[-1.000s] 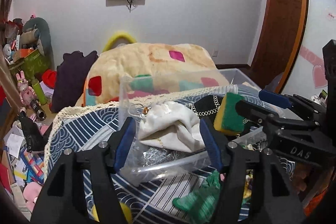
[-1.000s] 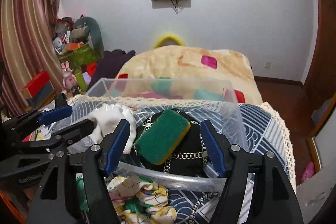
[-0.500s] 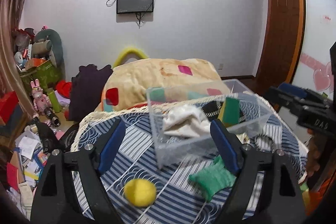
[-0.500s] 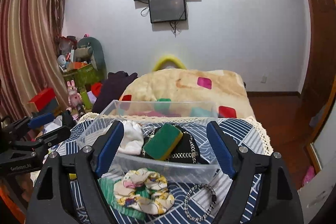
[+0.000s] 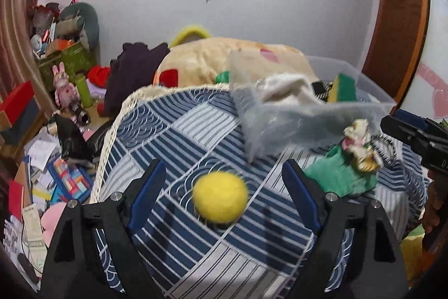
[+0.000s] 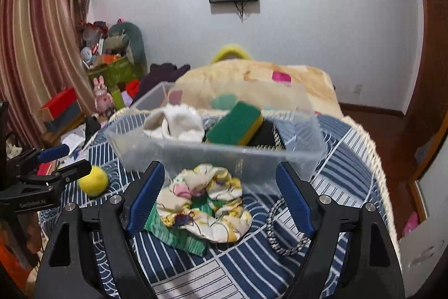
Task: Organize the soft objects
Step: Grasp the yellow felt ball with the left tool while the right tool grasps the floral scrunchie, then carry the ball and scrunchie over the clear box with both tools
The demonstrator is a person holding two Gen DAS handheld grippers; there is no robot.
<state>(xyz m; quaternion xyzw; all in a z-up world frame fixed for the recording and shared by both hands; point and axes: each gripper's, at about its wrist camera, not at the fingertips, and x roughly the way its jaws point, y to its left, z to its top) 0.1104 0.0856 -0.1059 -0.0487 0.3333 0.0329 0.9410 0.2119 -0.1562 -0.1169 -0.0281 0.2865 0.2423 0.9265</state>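
**On the blue patterned tablecloth: soft items, bin and two grippers**

Landmark: clear plastic bin (image 6: 294, 156), standing on the blue patterned tablecloth (image 6: 336, 187).

- Inside the bin: white cloth (image 6: 176, 123), green-and-yellow sponge (image 6: 235, 125), black item with chain (image 6: 273, 136).
- Just in front of the bin: floral scrunchie (image 6: 204, 203) lying on a green cloth (image 6: 173, 231); braided cord loop (image 6: 282, 229) beside them.
- Front-left of the bin: yellow ball (image 5: 220, 196), apart from the wall.
- Left gripper (image 5: 224, 195): jaws spread wide, empty, framing the ball.
- Right gripper (image 6: 217, 198): jaws spread wide, empty, framing the scrunchie.
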